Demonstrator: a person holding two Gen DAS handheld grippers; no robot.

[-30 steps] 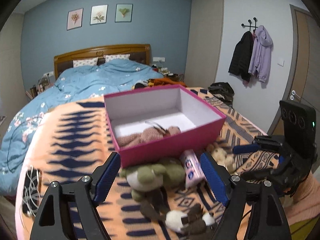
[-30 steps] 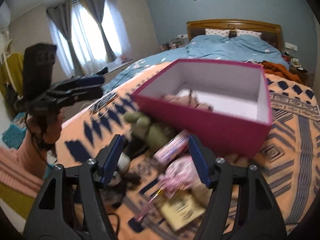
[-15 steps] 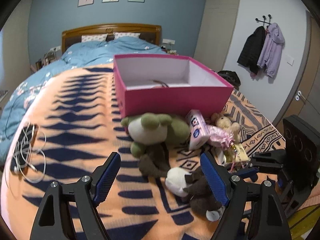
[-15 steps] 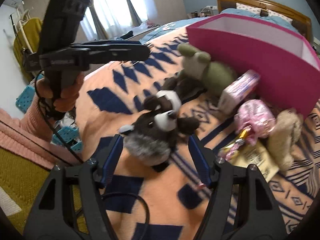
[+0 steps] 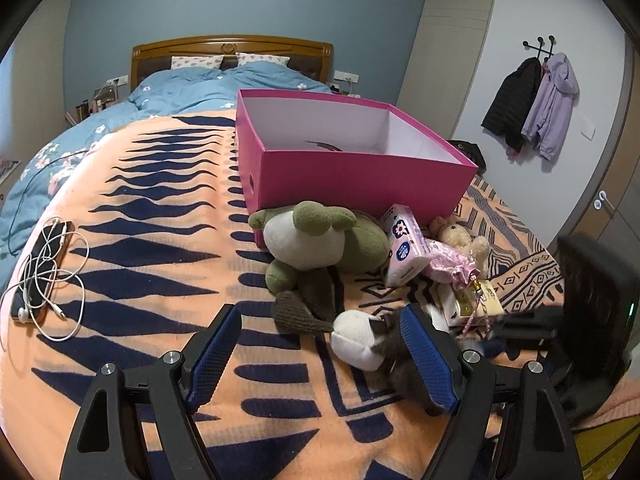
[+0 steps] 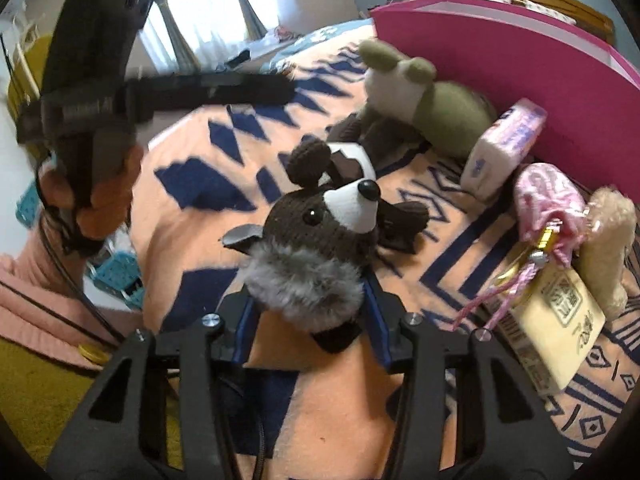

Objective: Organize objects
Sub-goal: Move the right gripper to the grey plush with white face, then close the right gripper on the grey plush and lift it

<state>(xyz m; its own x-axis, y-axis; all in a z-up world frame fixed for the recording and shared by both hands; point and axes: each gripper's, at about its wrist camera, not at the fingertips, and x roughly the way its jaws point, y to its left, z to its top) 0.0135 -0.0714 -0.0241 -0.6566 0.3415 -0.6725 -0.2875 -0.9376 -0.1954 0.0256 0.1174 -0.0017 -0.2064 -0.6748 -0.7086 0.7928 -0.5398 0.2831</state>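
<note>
A pink open box point(image 5: 360, 176) stands on the orange patterned blanket point(image 5: 152, 248); something lies inside it, mostly hidden. In front of it lie a green and white plush point(image 5: 316, 236), a pink tissue pack point(image 5: 406, 252), a pink pouch point(image 5: 452, 266), a beige plush point(image 5: 464, 238) and a yellow packet point(image 5: 476, 304). My right gripper point(image 6: 308, 316) is shut on a dark brown raccoon plush point(image 6: 320, 236), at its grey furry end. My left gripper point(image 5: 320, 352) is open and empty, hovering over the blanket just left of that plush point(image 5: 360, 344).
A phone with tangled white earphones point(image 5: 40, 272) lies on the blanket at the left. A blue duvet point(image 5: 168, 96) and wooden headboard point(image 5: 232, 46) are behind the box. Jackets point(image 5: 532, 104) hang on the right wall. The bed's edge is near the right gripper.
Both grippers pulled back from the box and dropped lower. The right gripper moved onto the raccoon plush and closed on it. The left gripper stayed open.
</note>
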